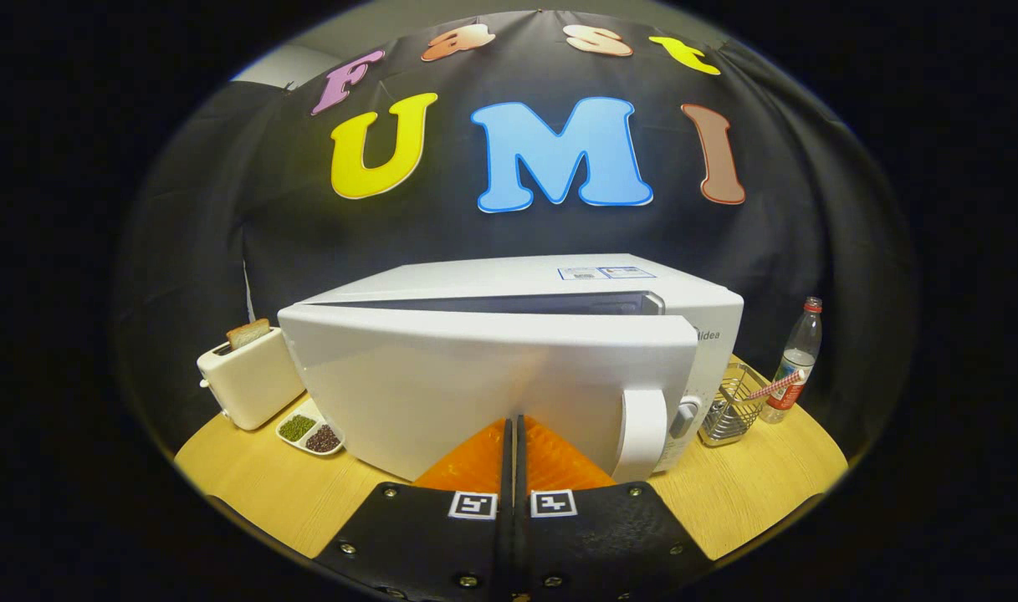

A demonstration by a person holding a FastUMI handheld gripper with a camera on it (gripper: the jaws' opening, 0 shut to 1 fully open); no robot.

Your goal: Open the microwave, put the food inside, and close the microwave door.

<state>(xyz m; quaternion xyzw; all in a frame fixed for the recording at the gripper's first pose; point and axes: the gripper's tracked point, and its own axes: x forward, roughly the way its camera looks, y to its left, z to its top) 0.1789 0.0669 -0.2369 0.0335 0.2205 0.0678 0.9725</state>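
Closed gripper [513, 426] at ajar door [492, 393]; "Midea" on microwave [709, 322]

White microwave [517, 368] on the wooden table, door [492, 393] slightly ajar, apparently almost closed, handle at right.

So the gripper [513, 422], fingers pressed together, sits right at the white microwave's door [492, 389], cream toaster [249, 385] left, wire basket [730, 410] right.

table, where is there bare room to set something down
Bare table lies right of the shut claw, before the wire basket and bottle. A smaller patch sits left, before the toaster and bean dish. The microwave crowds the middle.
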